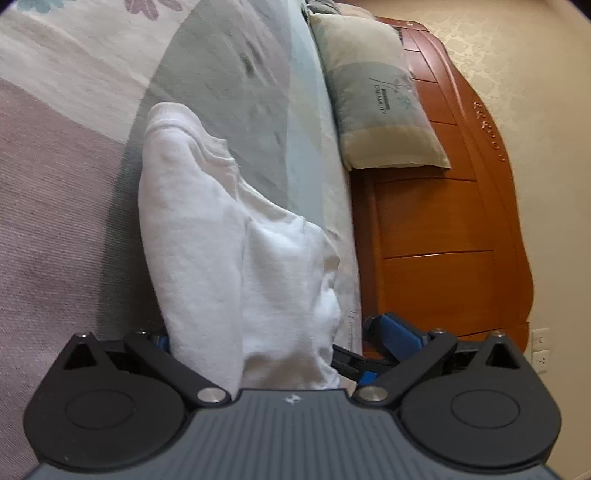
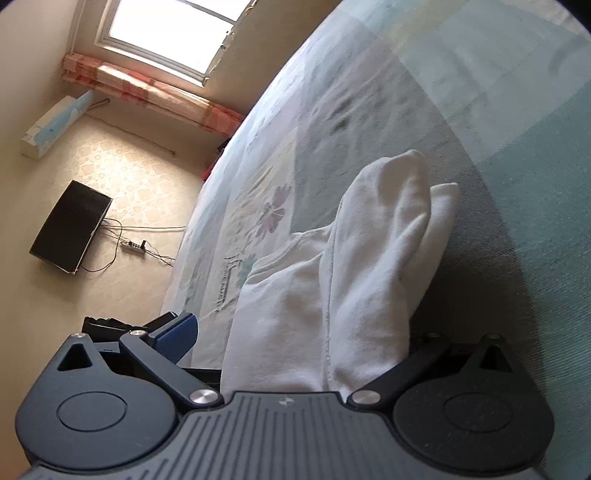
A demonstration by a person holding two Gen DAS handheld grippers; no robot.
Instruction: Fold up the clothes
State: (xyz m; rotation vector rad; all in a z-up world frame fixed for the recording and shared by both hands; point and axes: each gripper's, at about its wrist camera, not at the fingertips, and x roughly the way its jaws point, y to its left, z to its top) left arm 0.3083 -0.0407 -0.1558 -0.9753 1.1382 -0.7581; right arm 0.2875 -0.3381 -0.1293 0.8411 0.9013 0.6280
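A white garment (image 1: pixel 207 236) lies bunched in thick folds on the patterned bedspread (image 1: pixel 55 221). It runs back between the fingers of my left gripper (image 1: pixel 273 332), which stands open. The gripper's right blue pad (image 1: pixel 399 330) is clear of the cloth, and the left pad is mostly hidden behind it. In the right wrist view the same white garment (image 2: pixel 351 277) fills the span of my right gripper (image 2: pixel 303 332), also open. Here the left blue pad (image 2: pixel 177 332) stands apart from the cloth, while the right finger is hidden behind a fold.
A pillow (image 1: pixel 376 96) leans on an orange wooden headboard (image 1: pixel 443 221) beyond the bed's edge, with a wall socket (image 1: pixel 541 350) lower right. Past the bed's other side are a black screen (image 2: pixel 70 229), cables with a power strip (image 2: pixel 135 245) and a window (image 2: pixel 173 29).
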